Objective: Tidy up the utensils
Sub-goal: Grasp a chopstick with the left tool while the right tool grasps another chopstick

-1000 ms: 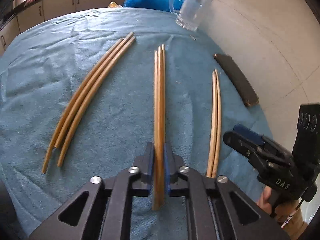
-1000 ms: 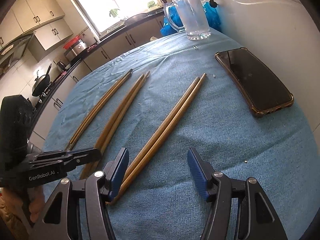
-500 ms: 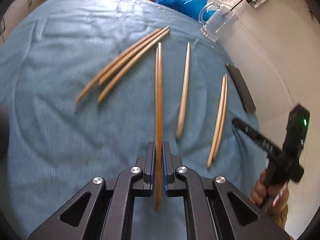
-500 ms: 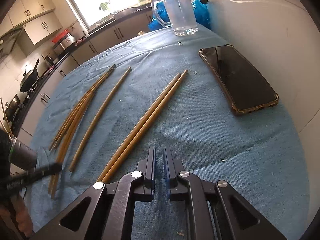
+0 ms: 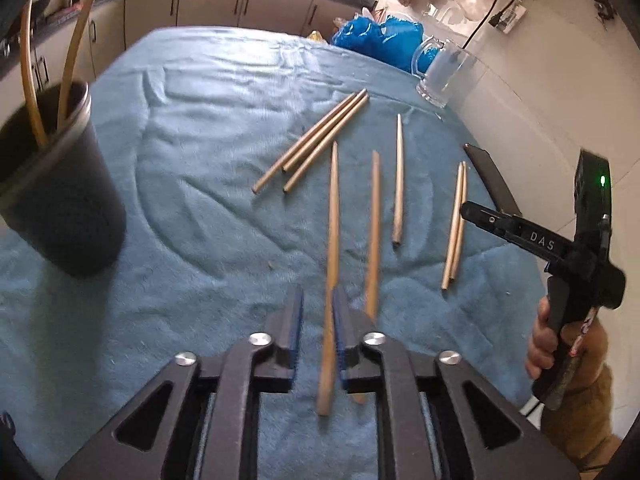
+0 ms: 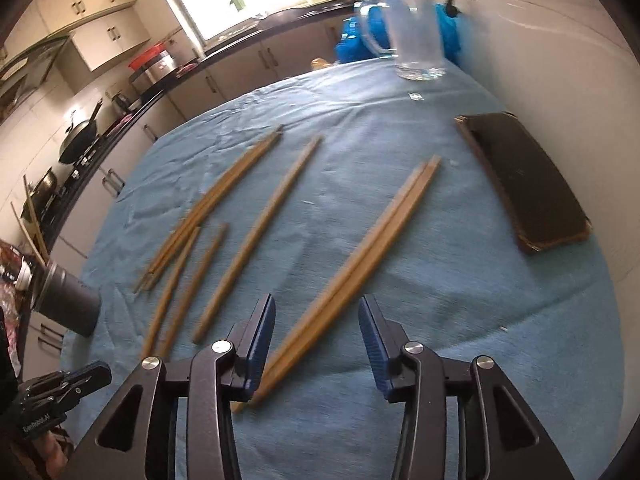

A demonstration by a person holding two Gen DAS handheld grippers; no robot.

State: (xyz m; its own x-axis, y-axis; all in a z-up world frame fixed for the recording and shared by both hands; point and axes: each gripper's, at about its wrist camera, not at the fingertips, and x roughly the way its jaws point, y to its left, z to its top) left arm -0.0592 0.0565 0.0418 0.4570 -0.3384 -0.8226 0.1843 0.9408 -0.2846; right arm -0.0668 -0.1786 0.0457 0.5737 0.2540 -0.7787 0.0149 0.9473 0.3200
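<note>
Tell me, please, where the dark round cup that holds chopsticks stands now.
The dark round cup stands on the blue cloth at the left edge of the left wrist view, left of the three bunched wooden chopsticks.

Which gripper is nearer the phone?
Right. The right gripper sits a short way from the phone; the left gripper is further off, beyond several chopsticks.

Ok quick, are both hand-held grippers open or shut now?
Left hand-held gripper: just opened, one chopstick loose between its jaws.
Right hand-held gripper: just opened, gripping nothing; chopstick pair lies between its jaws.
</note>
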